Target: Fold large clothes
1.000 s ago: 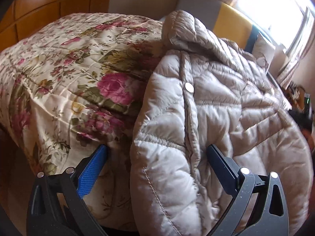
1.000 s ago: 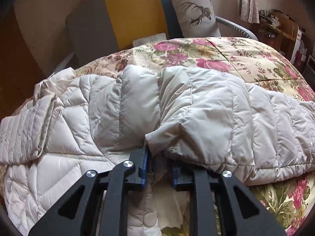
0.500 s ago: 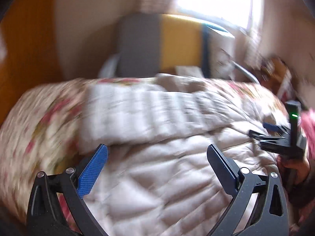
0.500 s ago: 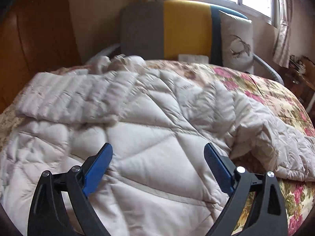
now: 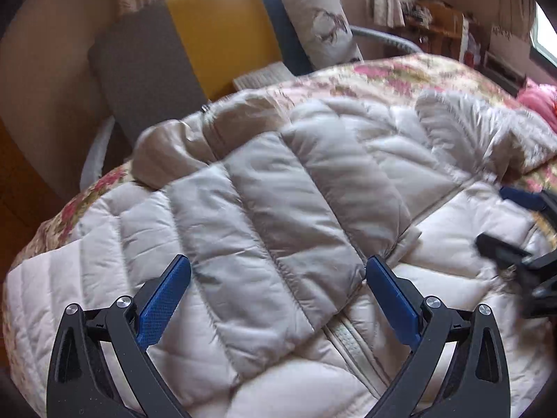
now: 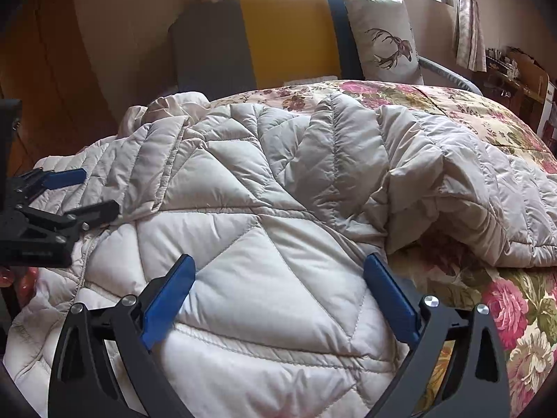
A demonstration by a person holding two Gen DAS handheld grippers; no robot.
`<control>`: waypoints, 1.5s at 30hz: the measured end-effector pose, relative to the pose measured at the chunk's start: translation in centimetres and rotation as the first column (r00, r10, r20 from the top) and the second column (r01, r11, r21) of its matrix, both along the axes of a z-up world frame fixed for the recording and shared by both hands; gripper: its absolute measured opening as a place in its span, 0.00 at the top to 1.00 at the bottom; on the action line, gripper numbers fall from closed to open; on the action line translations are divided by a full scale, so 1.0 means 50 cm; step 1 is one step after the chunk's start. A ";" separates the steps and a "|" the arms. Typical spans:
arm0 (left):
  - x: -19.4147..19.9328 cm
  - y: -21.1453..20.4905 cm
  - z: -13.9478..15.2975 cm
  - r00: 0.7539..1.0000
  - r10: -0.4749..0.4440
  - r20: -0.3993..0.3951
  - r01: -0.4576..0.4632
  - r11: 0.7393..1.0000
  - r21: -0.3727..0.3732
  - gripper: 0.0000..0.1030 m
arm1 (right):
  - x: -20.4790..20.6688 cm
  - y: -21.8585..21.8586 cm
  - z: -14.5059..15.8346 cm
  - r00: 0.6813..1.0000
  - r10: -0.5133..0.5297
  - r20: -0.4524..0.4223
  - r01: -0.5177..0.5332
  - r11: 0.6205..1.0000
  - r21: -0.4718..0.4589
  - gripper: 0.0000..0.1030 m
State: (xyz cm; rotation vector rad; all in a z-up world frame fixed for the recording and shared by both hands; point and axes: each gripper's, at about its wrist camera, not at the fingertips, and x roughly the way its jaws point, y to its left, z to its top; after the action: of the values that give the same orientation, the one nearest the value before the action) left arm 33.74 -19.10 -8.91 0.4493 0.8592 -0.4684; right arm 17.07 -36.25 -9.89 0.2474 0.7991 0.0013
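Observation:
A pale beige quilted puffer jacket [image 5: 278, 209] lies spread over a floral bedspread [image 6: 470, 111]. One sleeve [image 5: 271, 230] lies folded across its body. My left gripper [image 5: 277, 263] hovers open just above that sleeve, pads apart, holding nothing. My right gripper [image 6: 279, 259] stands over the jacket [image 6: 261, 191] with its jaws still opening; the quilted panel lies below them and the pads do not press on it. To its right a rumpled fold [image 6: 452, 188] of the jacket is bunched up. Each gripper shows in the other's view: the right gripper [image 5: 501, 216] at the right edge, the left gripper [image 6: 101, 191] at the left edge.
A grey and yellow headboard [image 6: 264, 35] with a deer-print pillow [image 6: 383, 38] stands behind the bed. A cluttered wooden shelf [image 6: 515, 69] is at the far right, a wooden wall panel [image 6: 41, 69] at the left. Something pink [image 5: 538, 99] lies at the bed's right edge.
The right gripper let go of the jacket fold it pinched and opened wide. The left gripper swung across the bed from the jacket's edge to above the folded sleeve, rolling as it went.

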 end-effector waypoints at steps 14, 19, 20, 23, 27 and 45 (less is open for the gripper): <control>0.013 0.057 0.019 0.998 0.055 0.031 -0.050 0.989 -0.138 0.78 | 0.001 -0.016 -0.003 1.000 -0.007 0.025 0.005 0.998 0.065 0.05; 0.003 0.150 0.087 0.988 0.147 0.047 -0.126 0.945 -0.300 0.84 | 0.004 -0.012 -0.004 1.000 -0.006 0.017 0.005 0.999 0.054 0.05; 0.000 0.172 0.099 0.984 0.168 0.054 -0.142 0.935 -0.324 0.84 | 0.004 -0.011 -0.004 1.000 -0.006 0.016 0.005 0.999 0.050 0.05; -0.008 0.258 0.142 0.962 0.260 0.081 -0.209 0.894 -0.396 0.84 | 0.005 -0.008 -0.005 1.000 -0.006 0.013 0.006 0.999 0.042 0.05; -0.016 0.402 0.179 0.909 0.404 0.103 -0.316 0.829 -0.461 0.84 | 0.006 -0.005 -0.005 1.000 -0.007 0.009 0.007 0.999 0.033 0.05; -0.118 0.931 0.087 0.523 0.842 -0.133 -0.735 0.366 -0.571 0.84 | 0.010 0.000 -0.008 1.000 -0.008 -0.003 0.008 1.000 0.005 0.04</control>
State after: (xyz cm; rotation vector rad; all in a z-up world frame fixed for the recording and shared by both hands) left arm 27.85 27.47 -4.53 -0.5211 0.6077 0.2637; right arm 17.59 -36.25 -10.29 0.2553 0.8012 -0.0042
